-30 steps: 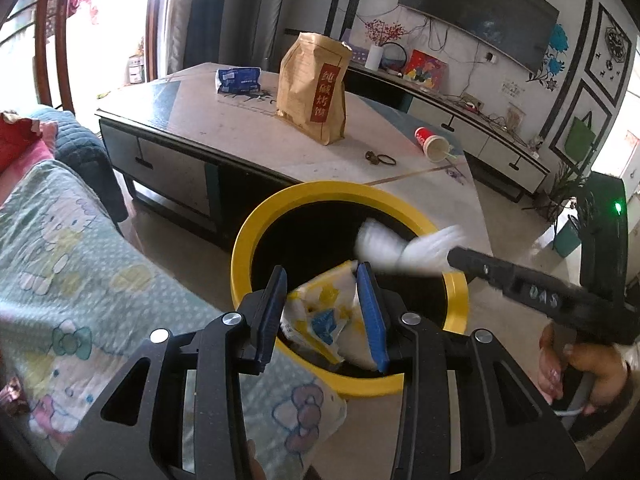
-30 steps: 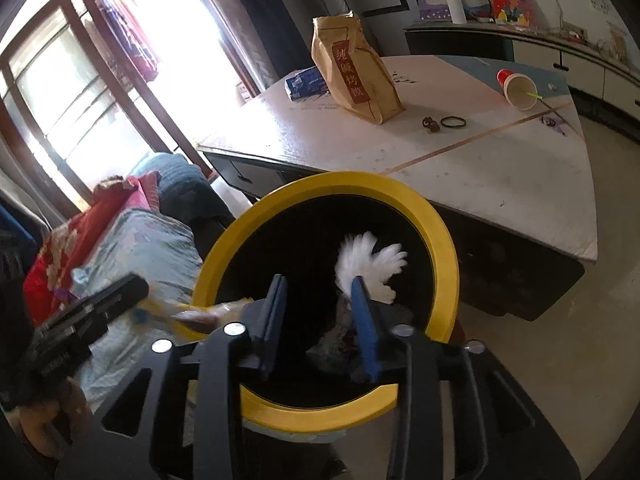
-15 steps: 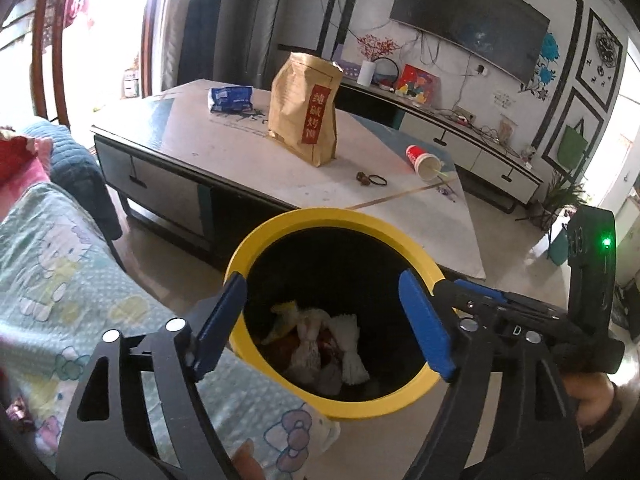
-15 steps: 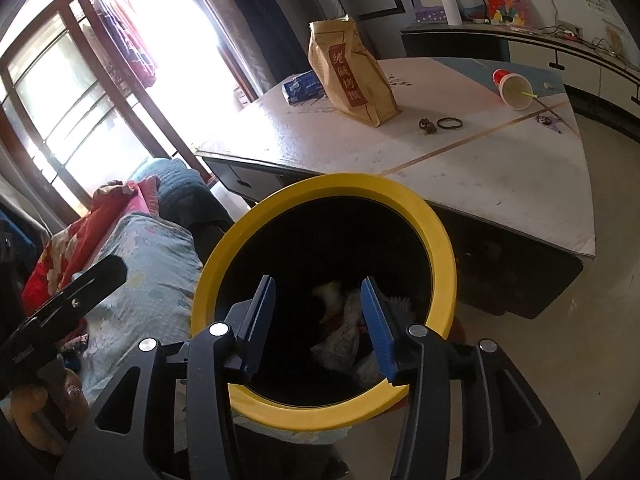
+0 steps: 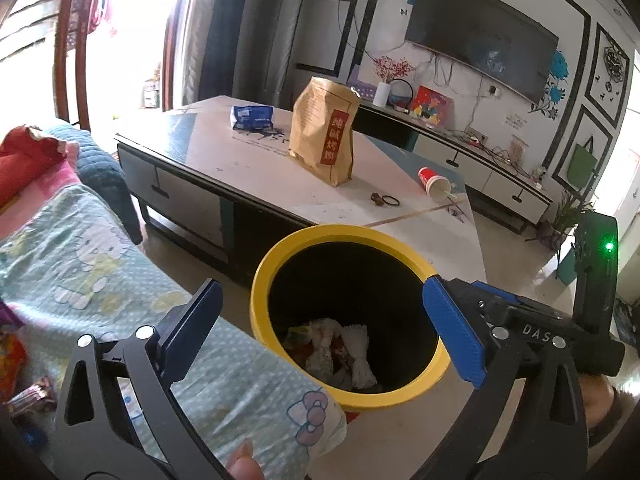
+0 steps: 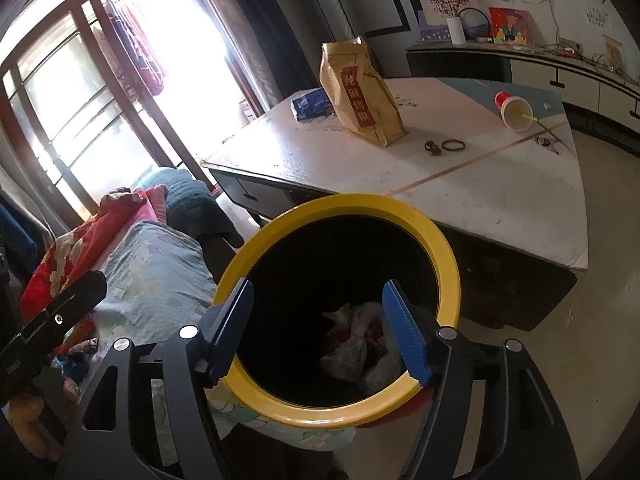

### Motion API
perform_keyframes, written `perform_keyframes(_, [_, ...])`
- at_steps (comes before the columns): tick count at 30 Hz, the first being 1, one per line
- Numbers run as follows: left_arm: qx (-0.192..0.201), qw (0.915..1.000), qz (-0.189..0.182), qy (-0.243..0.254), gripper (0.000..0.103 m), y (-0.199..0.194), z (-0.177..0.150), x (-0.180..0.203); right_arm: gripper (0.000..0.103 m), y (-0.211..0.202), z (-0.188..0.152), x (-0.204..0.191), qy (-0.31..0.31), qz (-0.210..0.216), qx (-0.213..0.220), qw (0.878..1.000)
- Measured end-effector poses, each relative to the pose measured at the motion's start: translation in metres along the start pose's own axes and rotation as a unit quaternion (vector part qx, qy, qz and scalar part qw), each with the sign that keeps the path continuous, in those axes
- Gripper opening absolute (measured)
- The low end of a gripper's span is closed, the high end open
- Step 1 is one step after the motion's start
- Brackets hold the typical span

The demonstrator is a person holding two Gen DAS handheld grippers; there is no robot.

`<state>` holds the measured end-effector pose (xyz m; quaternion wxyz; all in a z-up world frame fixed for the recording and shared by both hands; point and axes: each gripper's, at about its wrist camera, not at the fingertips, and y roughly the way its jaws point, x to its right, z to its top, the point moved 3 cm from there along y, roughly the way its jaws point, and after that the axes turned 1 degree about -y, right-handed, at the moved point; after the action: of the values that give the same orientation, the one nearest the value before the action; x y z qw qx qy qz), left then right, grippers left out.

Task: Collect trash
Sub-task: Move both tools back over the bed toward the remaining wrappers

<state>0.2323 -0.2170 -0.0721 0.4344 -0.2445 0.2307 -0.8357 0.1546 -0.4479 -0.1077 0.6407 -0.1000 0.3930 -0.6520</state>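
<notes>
A yellow-rimmed black bin [image 5: 280,256] [image 6: 448,248] stands on the floor between the sofa and the low table. Crumpled wrappers and white tissue [image 5: 340,348] [image 6: 356,344] lie at its bottom. My left gripper [image 5: 324,328] hovers above the bin, wide open and empty. My right gripper [image 6: 320,328] is also open over the bin mouth, nothing between its blue pads. On the table stand a brown paper bag [image 5: 326,142] [image 6: 360,92], a blue packet [image 5: 252,117] [image 6: 312,104] and a tipped red cup [image 5: 434,184] [image 6: 514,110].
A low table [image 5: 200,148] [image 6: 500,200] stands behind the bin, with a hair tie [image 5: 391,200] on it. A sofa with a patterned sheet [image 5: 80,260] [image 6: 152,272] is at the left. A TV cabinet [image 5: 480,164] runs along the far wall.
Both grippers let go of their trash, a patterned wrapper and a white tissue, which fell into the bin. Both sets of jaws opened wide and drew back a little.
</notes>
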Motion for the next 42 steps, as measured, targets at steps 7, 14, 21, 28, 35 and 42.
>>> perform_keyframes(7, [0.027, 0.9994, 0.021, -0.010, 0.092, -0.026, -0.001, -0.010, 0.069, -0.013, 0.003, -0.014, -0.011, 0.009, 0.014, 1.000])
perform_keyframes(14, [0.050, 0.9974, 0.042, -0.032, 0.092, -0.051, -0.002, -0.028, 0.070, -0.018, 0.002, -0.033, -0.030, 0.022, 0.016, 0.999])
perform_keyframes(21, [0.074, 0.9935, 0.062, -0.060, 0.092, -0.078, -0.004, -0.051, 0.070, -0.023, 0.000, -0.057, -0.054, 0.033, 0.018, 0.998])
perform_keyframes(28, [0.097, 0.9888, 0.082, -0.078, 0.092, -0.105, -0.010, -0.070, 0.070, -0.028, -0.005, -0.088, -0.088, 0.047, 0.018, 0.995])
perform_keyframes(35, [0.110, 0.9844, 0.098, -0.096, 0.092, -0.127, -0.018, -0.090, 0.070, -0.034, -0.012, -0.118, -0.122, 0.060, 0.020, 0.991])
perform_keyframes(42, [0.123, 0.9792, 0.113, -0.116, 0.092, -0.147, -0.027, -0.110, 0.072, -0.039, -0.019, -0.153, -0.160, 0.084, 0.022, 0.983])
